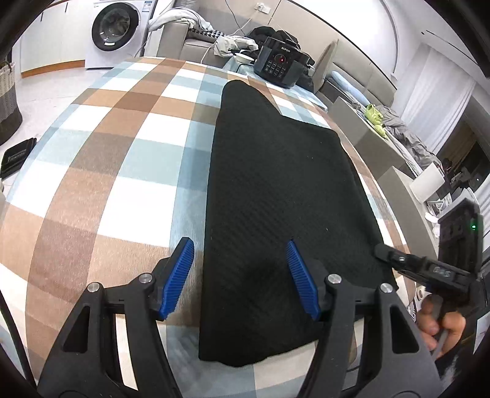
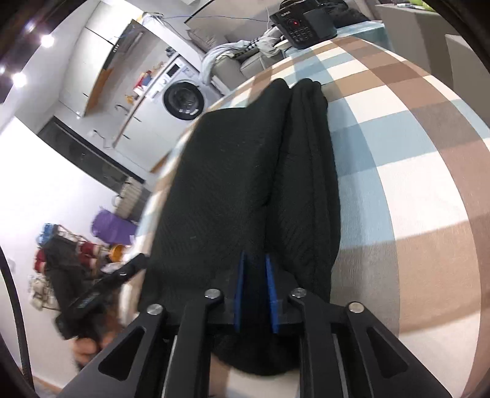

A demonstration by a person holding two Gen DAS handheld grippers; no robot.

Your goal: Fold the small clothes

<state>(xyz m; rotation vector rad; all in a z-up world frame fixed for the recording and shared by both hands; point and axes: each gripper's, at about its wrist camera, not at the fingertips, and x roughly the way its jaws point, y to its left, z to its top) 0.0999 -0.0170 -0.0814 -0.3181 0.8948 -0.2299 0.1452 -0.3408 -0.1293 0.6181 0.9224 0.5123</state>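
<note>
A black knitted garment lies lengthwise on the checked tablecloth, folded into a long strip. My left gripper hovers open over the garment's near left edge; one blue pad is above the tablecloth, the other above the fabric, and nothing is pinched. In the right wrist view the garment bunches into two long folds. My right gripper has its blue pads close together with black fabric between them. In the left wrist view the right gripper sits at the garment's near right edge, held by a hand.
A black electric cooker stands at the table's far end. Beyond it are a sofa with clothes and a washing machine. A dark flat case lies on the floor to the left. The table's right edge runs close to the garment.
</note>
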